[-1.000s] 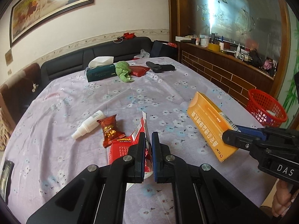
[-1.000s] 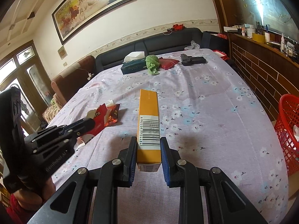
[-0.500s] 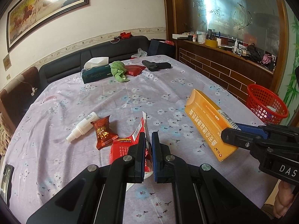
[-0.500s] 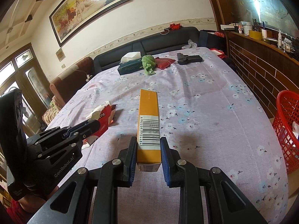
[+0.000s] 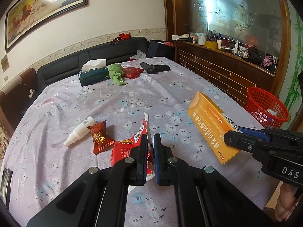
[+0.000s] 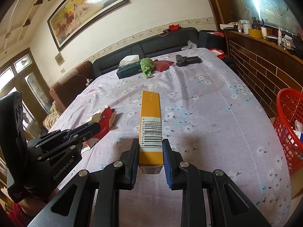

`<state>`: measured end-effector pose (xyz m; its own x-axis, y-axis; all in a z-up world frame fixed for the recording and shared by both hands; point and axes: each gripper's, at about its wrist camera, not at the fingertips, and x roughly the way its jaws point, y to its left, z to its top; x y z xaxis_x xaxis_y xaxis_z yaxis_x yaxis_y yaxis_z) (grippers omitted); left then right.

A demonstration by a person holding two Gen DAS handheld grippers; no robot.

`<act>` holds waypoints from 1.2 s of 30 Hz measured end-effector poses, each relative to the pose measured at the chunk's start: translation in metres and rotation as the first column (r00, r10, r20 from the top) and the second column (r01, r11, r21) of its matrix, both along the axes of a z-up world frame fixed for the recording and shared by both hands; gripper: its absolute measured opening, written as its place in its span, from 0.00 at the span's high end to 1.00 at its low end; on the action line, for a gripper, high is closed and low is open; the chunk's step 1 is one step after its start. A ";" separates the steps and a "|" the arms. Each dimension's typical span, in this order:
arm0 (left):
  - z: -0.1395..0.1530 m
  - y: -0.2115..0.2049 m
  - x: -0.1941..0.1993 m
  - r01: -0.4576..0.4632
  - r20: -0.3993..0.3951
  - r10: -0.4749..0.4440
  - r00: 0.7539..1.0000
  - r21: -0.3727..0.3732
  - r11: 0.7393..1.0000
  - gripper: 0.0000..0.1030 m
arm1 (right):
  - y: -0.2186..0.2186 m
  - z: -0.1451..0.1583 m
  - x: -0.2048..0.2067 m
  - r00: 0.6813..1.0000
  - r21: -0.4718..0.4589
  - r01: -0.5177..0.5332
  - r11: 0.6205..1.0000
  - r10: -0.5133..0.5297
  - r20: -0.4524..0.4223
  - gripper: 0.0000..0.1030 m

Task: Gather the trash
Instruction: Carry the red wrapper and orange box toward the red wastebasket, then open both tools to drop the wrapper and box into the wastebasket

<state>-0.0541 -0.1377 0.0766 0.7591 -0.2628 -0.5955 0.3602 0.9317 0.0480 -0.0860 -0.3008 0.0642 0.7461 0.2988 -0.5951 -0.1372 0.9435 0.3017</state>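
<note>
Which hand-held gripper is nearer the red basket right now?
Right. The right hand-held gripper, shut on the orange box, is on the red basket's side of the table. The left hand-held gripper, shut on the red wrapper, is farther away.

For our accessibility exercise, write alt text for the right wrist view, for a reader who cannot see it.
The right gripper clamps one end of a long orange box with a barcode, above a floral tablecloth. At left, the left gripper pinches a torn red wrapper; a red basket stands at the table's right edge.
</note>
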 end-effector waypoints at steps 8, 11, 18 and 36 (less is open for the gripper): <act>0.003 -0.008 0.001 0.022 -0.001 -0.022 1.000 -0.001 1.000 0.95 | -0.011 0.001 -0.002 1.000 0.015 0.020 1.000 -0.020 0.001 0.75; 0.004 -0.013 0.002 0.037 -0.011 -0.037 0.999 -0.009 0.999 0.95 | -0.017 0.001 -0.003 1.000 0.023 0.030 0.999 -0.030 0.002 0.75; 0.011 -0.026 0.005 0.106 -0.052 -0.110 0.993 -0.075 0.992 0.95 | -0.040 0.008 -0.010 0.997 0.048 0.077 0.996 -0.078 0.021 0.75; 0.054 -0.167 -0.002 0.382 -0.047 -0.396 0.917 -0.178 0.907 0.94 | -0.199 0.032 -0.064 0.907 0.129 0.400 0.908 -0.412 0.086 0.75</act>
<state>-0.0562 -0.3046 0.1305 0.5287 -0.6253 -0.5740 0.6918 0.7093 -0.1354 -0.1502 -0.5001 0.0965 0.8744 0.0131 -0.4850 0.2130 0.8878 0.4080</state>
